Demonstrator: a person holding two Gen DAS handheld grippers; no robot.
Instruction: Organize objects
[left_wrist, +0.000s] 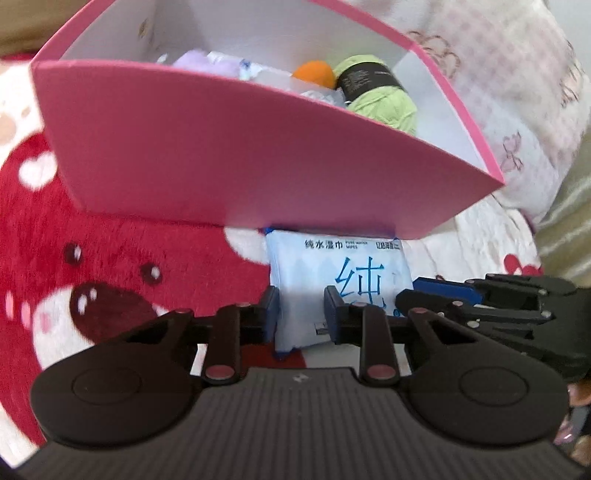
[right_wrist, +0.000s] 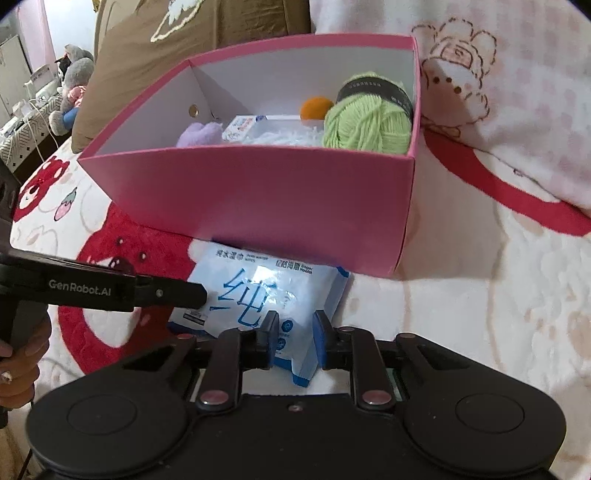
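Observation:
A white and blue pack of wet wipes (left_wrist: 332, 266) (right_wrist: 258, 280) lies on the bed blanket, its far edge against the front wall of a pink box (left_wrist: 221, 147) (right_wrist: 258, 192). My left gripper (left_wrist: 301, 314) is shut on the pack's near left part. My right gripper (right_wrist: 295, 336) is shut on its near right corner. Each gripper shows in the other's view: the right gripper (left_wrist: 424, 295) at the right, the left gripper (right_wrist: 199, 295) at the left. Inside the box lie green yarn (left_wrist: 380, 96) (right_wrist: 369, 125), an orange ball (right_wrist: 316, 107), a purple plush (right_wrist: 199, 134) and a small carton (right_wrist: 242, 127).
The fluffy blanket (right_wrist: 461, 295) has a red bear print (left_wrist: 92, 258). A brown cushion (right_wrist: 166, 44) stands behind the box and a white and pink pillow (right_wrist: 517, 92) at its right. A hand (right_wrist: 18, 365) holds the left gripper's handle. Plush toys (right_wrist: 74, 85) sit far left.

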